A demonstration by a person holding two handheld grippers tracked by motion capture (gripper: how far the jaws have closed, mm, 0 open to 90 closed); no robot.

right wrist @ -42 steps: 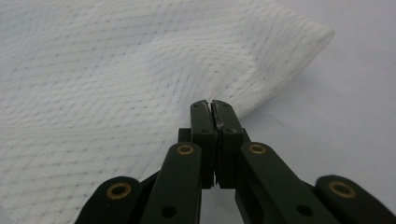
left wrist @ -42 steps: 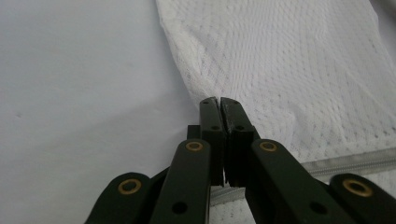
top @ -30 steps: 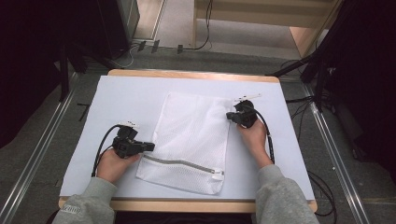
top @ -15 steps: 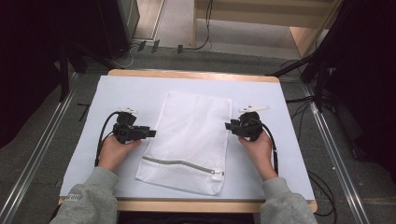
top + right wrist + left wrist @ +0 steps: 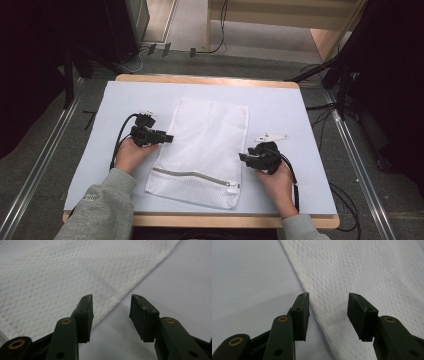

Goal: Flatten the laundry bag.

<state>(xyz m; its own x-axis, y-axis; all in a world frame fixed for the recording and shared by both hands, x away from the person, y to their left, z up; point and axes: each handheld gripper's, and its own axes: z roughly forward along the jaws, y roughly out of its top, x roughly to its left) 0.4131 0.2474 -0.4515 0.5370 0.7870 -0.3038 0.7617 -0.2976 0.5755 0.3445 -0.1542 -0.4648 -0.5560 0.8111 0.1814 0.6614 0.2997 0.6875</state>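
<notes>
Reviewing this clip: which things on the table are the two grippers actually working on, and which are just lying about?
In play:
- white mesh laundry bag, zipper end nearest the person
- left gripper, open at the bag's left edge
- right gripper, open at the bag's right edge

Lying about:
- small white piece on the table beyond the right gripper, too small to identify

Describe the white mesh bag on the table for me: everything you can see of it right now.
The mesh bag is white, a fine diamond-weave net, rectangular, lying flat and slightly skewed on the pale table cover. A zipper runs across near its near end, shut, with the pull at the person's right. The left gripper is open over its left edge; the right gripper is open at its right edge. Neither grips it.
</notes>
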